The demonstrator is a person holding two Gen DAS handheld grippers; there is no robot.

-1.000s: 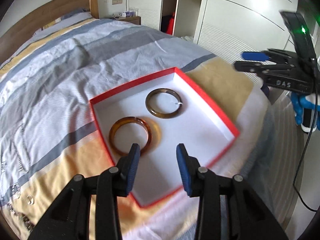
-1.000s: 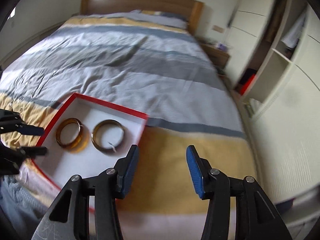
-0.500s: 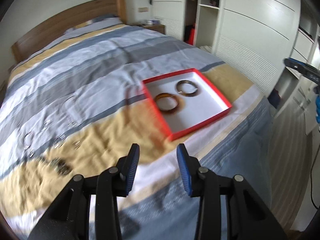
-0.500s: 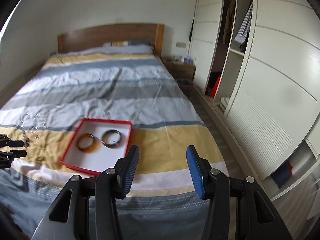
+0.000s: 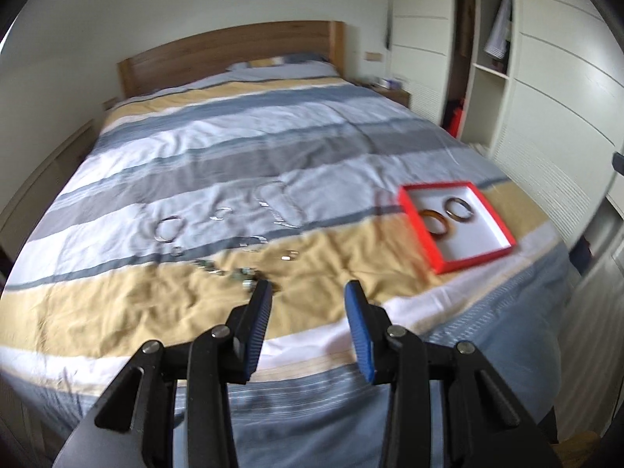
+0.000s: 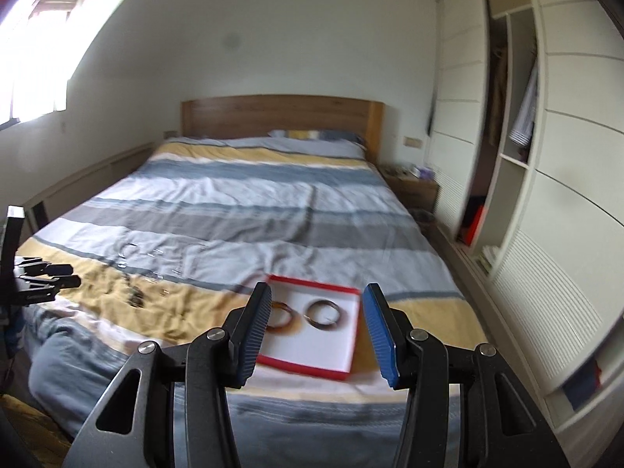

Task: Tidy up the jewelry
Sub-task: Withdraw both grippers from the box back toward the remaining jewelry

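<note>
My left gripper (image 5: 308, 304) hangs over the near edge of the bed (image 5: 273, 148), its blue pads apart with nothing between them, aimed at the yellow stripe so I can go for the loose pieces next. Just past its fingertips lies a dark clump of small jewelry (image 5: 238, 273), and beyond that, scattered silver rings (image 5: 167, 228) and a thin chain (image 5: 280, 206) spread on the grey stripes, blurred and hard to tell apart. My right gripper (image 6: 316, 319) is likewise parted and empty, held above the foot of the bed. Beyond its tips sits the red box (image 6: 312, 329), kept near the bed's edge within easy reach; inside lie an amber bangle (image 6: 280, 314) and a darker bangle (image 6: 321, 312) side by side.
</note>
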